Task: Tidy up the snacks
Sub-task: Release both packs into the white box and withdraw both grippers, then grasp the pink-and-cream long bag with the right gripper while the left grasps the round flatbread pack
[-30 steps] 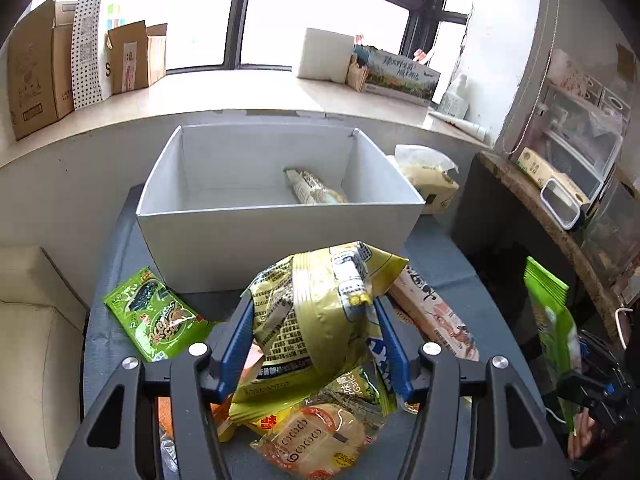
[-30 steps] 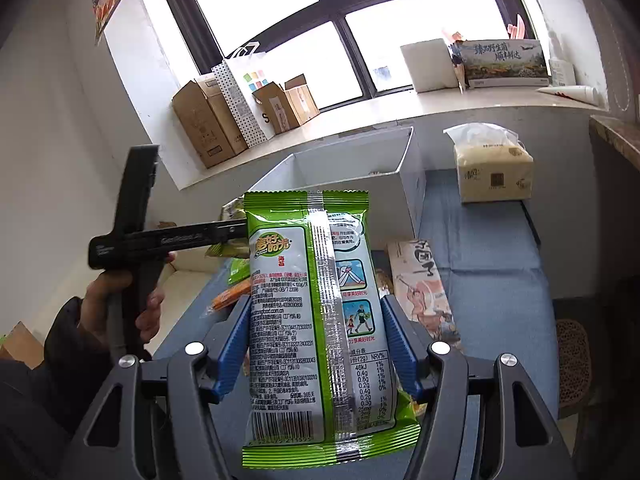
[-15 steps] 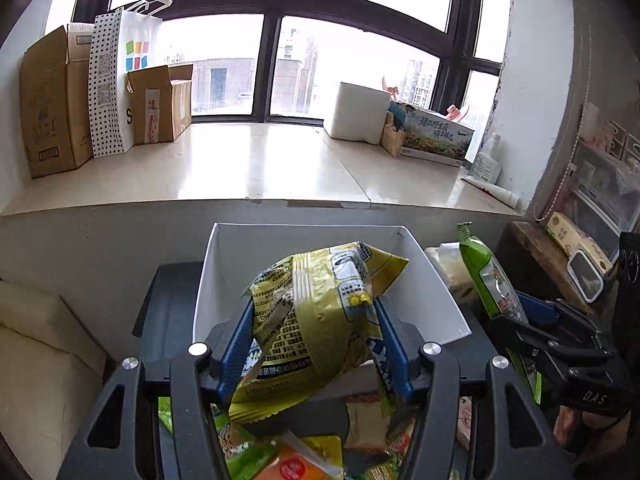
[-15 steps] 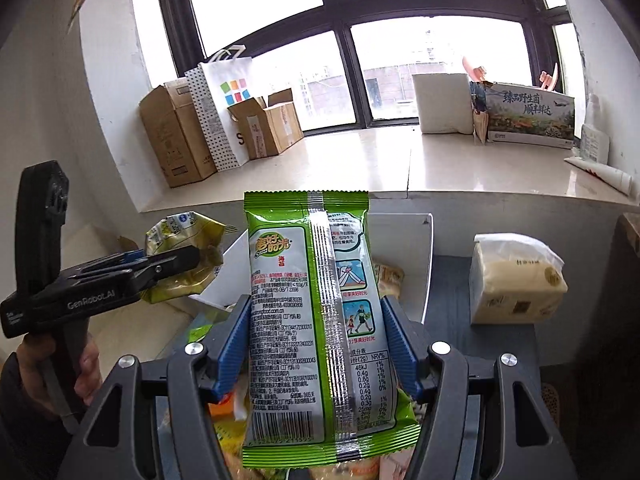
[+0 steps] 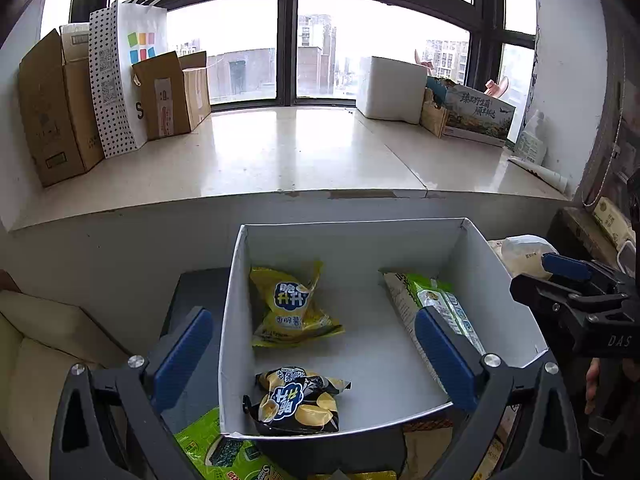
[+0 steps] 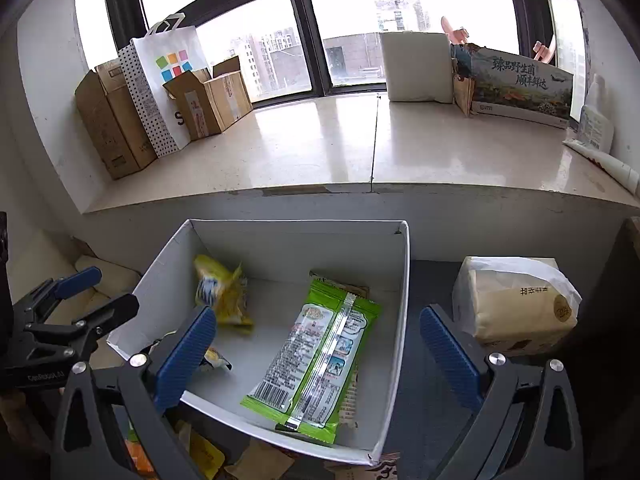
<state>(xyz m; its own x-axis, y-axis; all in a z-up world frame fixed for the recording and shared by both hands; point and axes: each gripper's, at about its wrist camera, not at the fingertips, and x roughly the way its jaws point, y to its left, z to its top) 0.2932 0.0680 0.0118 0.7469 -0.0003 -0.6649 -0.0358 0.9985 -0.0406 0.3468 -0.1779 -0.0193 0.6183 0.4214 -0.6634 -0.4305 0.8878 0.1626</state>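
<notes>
A white box [image 5: 432, 232] stands on the dark table below the window ledge; it also shows in the right wrist view [image 6: 403, 300]. Inside lie a yellow chip bag [image 5: 292, 308], a black-and-yellow chip bag [image 5: 298, 400] and a green snack pack [image 6: 320, 356], which also shows along the box's right wall in the left wrist view [image 5: 436, 300]. The yellow bag [image 6: 224, 290] looks blurred in the right wrist view. My left gripper [image 5: 312, 356] is open and empty above the box's front. My right gripper [image 6: 316, 356] is open and empty above the box.
More snack packs lie in front of the box, one green [image 5: 216, 452]. A bagged tissue pack [image 6: 516, 304] sits right of the box. Cardboard boxes [image 5: 60, 104], a paper bag [image 5: 124, 72] and a printed carton [image 6: 520, 80] stand on the ledge. A beige cushion [image 5: 40, 340] lies at the left.
Both grippers have opened and let go. The yellow chip bag and the green snack pack now lie in the white box. Both grippers stand higher and closer over the box.
</notes>
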